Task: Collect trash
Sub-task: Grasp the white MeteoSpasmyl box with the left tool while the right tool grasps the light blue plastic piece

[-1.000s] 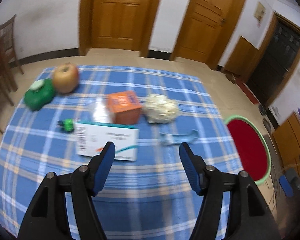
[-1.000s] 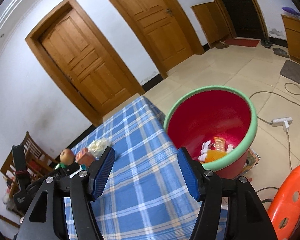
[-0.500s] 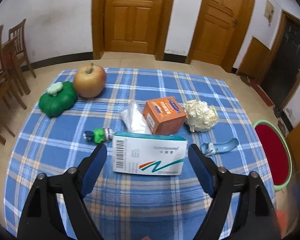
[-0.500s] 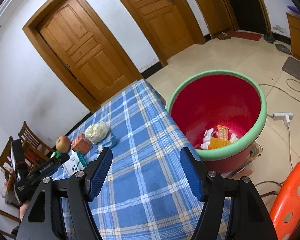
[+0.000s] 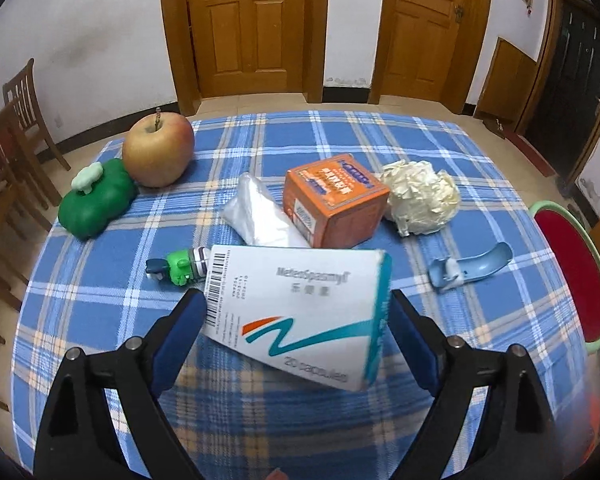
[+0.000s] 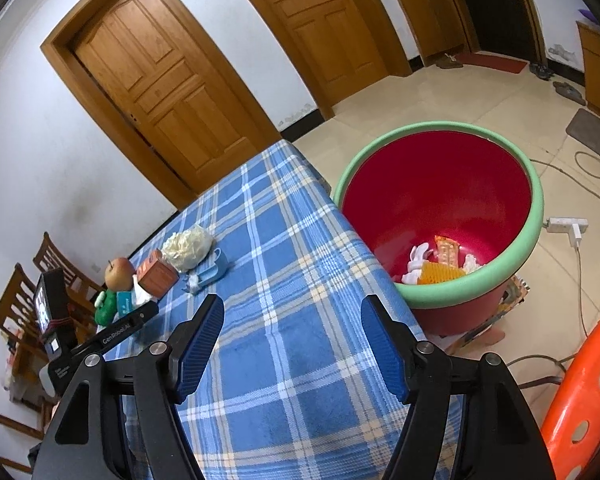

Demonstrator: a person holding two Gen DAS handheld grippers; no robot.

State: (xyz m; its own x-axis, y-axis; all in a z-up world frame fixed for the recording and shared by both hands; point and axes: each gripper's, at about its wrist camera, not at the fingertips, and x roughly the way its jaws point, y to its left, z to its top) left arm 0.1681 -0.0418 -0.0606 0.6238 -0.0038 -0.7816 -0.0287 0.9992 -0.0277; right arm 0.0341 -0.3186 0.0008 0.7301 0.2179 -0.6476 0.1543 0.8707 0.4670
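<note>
Straddling the near end of a white medicine box (image 5: 296, 312), the left gripper (image 5: 294, 312) has its jaws opening, the blue pads standing just off the carton's two short sides; whether either pad grazes the cardboard is hard to tell through the blur. The box lies flat on the blue checked tablecloth (image 5: 380, 140), its barcode end toward the left pad. Behind it sit an orange carton (image 5: 336, 200), a clear plastic bag (image 5: 260, 216) touching that carton's left side, and a crumpled ball of pale paper (image 5: 420, 196) just to its right. A small green-capped tube (image 5: 178, 268) pokes out beside the box's far left corner, and a light blue scoop-shaped piece (image 5: 470, 266) lies well to the right. Farther back an apple (image 5: 158, 150) touches a green pepper-shaped toy (image 5: 96, 204).

The right gripper (image 6: 292, 344) hangs spread over bare cloth with nothing between its pads. Beside the table's edge stands a red bin with a green rim (image 6: 460, 292), holding a few wrappers (image 6: 440, 260) at the bottom. An orange plastic stool (image 6: 584, 400) shows at the lower right.
</note>
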